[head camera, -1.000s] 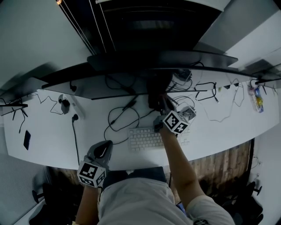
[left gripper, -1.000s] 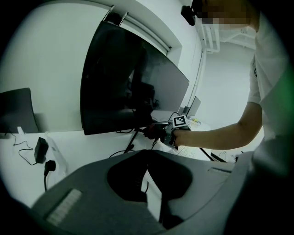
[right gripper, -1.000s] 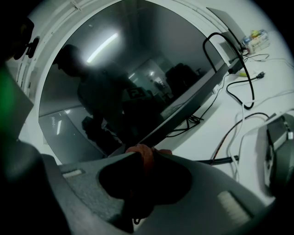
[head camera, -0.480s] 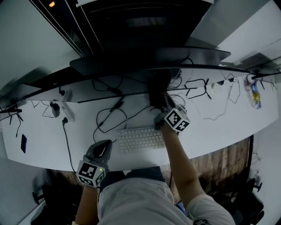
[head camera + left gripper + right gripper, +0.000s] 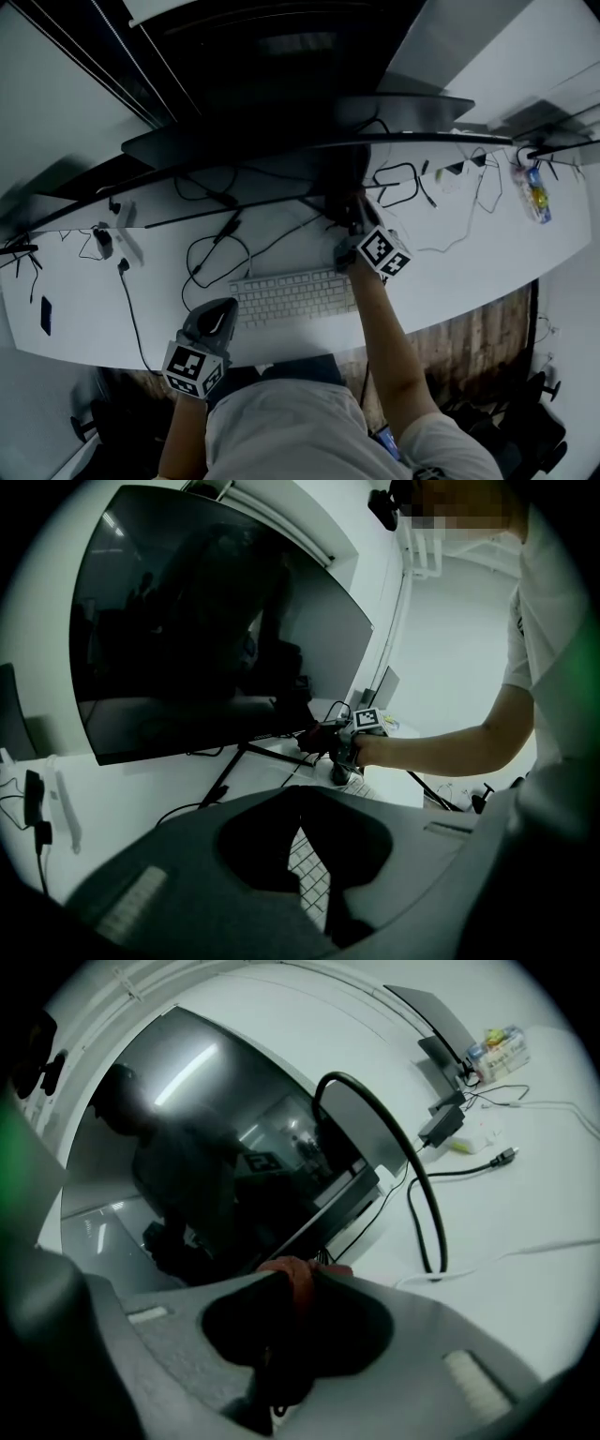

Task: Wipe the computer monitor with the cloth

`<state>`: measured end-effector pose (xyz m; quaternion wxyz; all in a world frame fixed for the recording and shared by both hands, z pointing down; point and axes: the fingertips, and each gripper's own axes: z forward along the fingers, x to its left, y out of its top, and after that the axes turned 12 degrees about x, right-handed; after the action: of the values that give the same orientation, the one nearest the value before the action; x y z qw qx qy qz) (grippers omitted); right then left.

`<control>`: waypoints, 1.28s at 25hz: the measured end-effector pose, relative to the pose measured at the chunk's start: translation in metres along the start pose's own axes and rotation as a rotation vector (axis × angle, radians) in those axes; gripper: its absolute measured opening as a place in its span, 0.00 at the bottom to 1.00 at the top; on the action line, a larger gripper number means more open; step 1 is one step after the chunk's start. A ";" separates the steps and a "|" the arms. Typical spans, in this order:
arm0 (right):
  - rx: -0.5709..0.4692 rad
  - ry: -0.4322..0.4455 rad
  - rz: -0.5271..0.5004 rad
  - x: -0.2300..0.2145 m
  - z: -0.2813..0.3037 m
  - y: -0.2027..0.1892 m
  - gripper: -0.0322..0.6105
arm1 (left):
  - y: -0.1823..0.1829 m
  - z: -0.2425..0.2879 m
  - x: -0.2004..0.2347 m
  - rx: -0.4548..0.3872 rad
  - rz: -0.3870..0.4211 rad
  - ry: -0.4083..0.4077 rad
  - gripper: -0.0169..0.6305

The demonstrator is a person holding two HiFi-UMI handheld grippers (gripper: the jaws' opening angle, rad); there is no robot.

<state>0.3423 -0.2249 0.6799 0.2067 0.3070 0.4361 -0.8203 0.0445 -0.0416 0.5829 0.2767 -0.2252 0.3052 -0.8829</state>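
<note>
Between the jaws of the right gripper [image 5: 305,1283] a reddish cloth [image 5: 292,1274] is pinched, close before the lower edge of the dark monitor [image 5: 178,1138]. Well apart from the cloth, beside the keyboard [image 5: 291,298], the left gripper [image 5: 300,794] keeps its jaws pressed together on nothing.

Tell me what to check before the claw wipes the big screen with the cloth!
1. Cloth held in the right claw: ok, the jaws are shut on it.
2. Cloth touching the monitor: cannot tell; it sits by the screen's lower edge.
3. Left claw out of the way: ok, it is shut and empty, low at the front of the desk.
4. Cable clear of the wiping path: not ok, a black loop stands just beside the right claw.
</note>
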 end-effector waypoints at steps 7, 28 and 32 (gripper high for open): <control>-0.034 -0.044 0.028 -0.028 -0.015 0.024 0.16 | 0.013 0.010 -0.009 0.004 0.024 -0.015 0.04; -0.136 -0.090 -0.041 -0.074 -0.054 0.088 0.16 | 0.026 0.022 -0.024 0.012 0.063 -0.032 0.04; -0.119 -0.042 -0.066 -0.067 -0.060 0.097 0.16 | 0.027 0.023 -0.028 0.010 0.070 -0.033 0.04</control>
<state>0.4692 -0.2216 0.6431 0.2065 0.2627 0.4893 -0.8056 0.0880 -0.0512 0.5745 0.3134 -0.2275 0.3038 -0.8705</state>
